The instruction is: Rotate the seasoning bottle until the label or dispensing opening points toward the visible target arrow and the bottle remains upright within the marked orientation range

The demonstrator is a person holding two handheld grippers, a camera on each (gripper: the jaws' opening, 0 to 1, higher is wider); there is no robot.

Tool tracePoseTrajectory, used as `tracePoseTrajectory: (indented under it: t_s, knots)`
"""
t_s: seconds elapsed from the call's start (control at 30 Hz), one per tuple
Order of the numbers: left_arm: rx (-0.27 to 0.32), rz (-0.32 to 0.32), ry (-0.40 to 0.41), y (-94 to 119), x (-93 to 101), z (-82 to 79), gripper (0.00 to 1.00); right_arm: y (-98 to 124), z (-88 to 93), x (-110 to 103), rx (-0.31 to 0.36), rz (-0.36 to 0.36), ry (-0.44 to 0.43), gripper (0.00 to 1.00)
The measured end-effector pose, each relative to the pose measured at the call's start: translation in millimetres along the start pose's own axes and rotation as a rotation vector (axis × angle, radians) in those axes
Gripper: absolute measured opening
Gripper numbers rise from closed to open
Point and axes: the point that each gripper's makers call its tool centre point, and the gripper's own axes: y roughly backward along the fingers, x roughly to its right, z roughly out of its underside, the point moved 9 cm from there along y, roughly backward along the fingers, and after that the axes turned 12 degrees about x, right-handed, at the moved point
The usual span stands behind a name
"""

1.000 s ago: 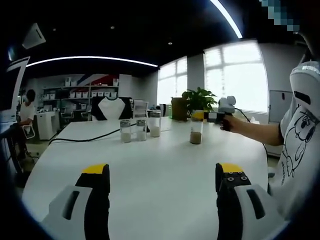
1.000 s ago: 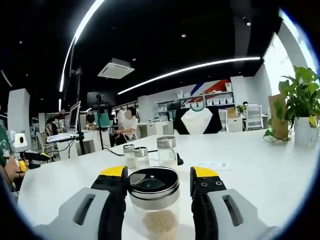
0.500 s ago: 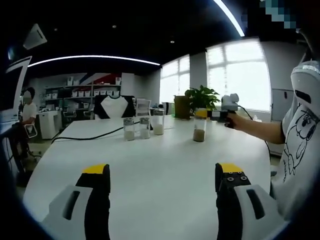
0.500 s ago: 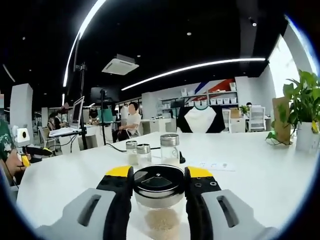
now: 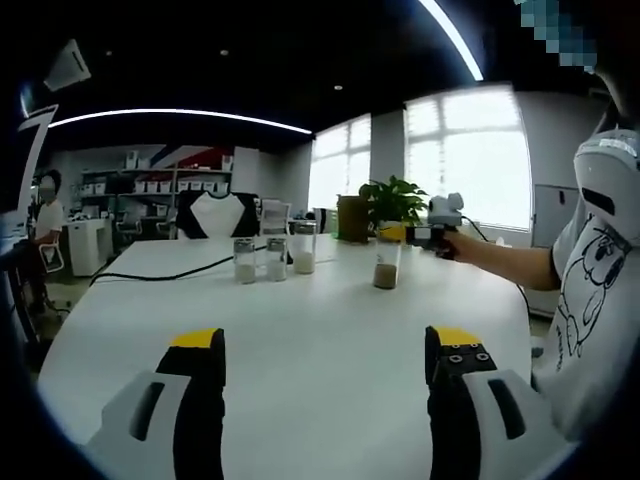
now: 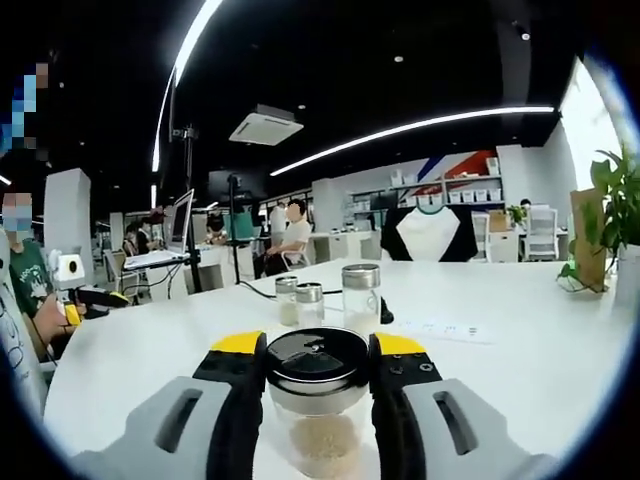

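Gripping one seasoning bottle (image 6: 318, 395), right tongs (image 6: 318, 350); three jars (image 6: 325, 295) beyond.

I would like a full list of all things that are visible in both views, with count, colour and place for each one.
seasoning bottle: one, clear glass with dark shiny lid and pale grains, upright on the table between the right gripper's jaws.
spare shakers: three, clear with silver lids, grouped further back on the table.
table: one, white, large.
black cable: one, lying across the table's far side.
potted plant: one, green, at the table's far edge.
seated people: several, at desks in the background.
left gripper: one, black with yellow tips, jaws wide apart over bare table.
right gripper: one, black with yellow tips, jaws against the bottle's lid.
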Motion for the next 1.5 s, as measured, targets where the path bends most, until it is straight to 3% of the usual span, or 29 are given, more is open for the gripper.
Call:
tracePoseTrajectory:
  t_s: [0.23, 0.33, 0.77, 1.17, 1.3, 1.33, 1.4, 1.5]
  knots:
    - [0.015, -0.012, 0.007, 3.1, -1.2, -0.9, 0.87, 1.4, 2.3, -2.5, 0.006, -0.036, 0.0, 0.39]
    - [0.016, -0.052, -0.008, 4.1, -4.9, -1.8, 0.92, 1.4, 2.1, -0.9, -0.001, -0.059, 0.001, 0.39]
    - [0.001, -0.031, -0.028, 5.4, 0.3, -4.1, 0.91, 2.4, 2.8, 7.1, 0.011, -0.164, -0.03, 0.39]
    - [-0.001, -0.013, -0.048, 1.3, 4.8, -9.5, 0.93, 2.8, 2.0, 10.0, 0.009, -0.222, -0.002, 0.39]
    - [-0.008, -0.018, -0.05, 2.4, 5.1, -8.5, 0.93, 3.0, 0.6, 8.7, -0.009, -0.232, 0.068, 0.39]
    - [-0.008, -0.019, -0.049, 2.9, 5.5, -8.2, 0.93, 2.8, 0.3, 7.2, -0.008, -0.222, 0.052, 0.4]
    - [-0.008, -0.021, -0.047, 3.9, 6.0, -7.7, 0.93, 3.6, -2.2, 5.9, 0.014, -0.198, 0.02, 0.43]
    - [-0.007, -0.026, -0.044, 4.7, 6.2, -7.2, 0.93, 4.3, -12.5, 0.8, 0.105, -0.128, -0.021, 0.59]
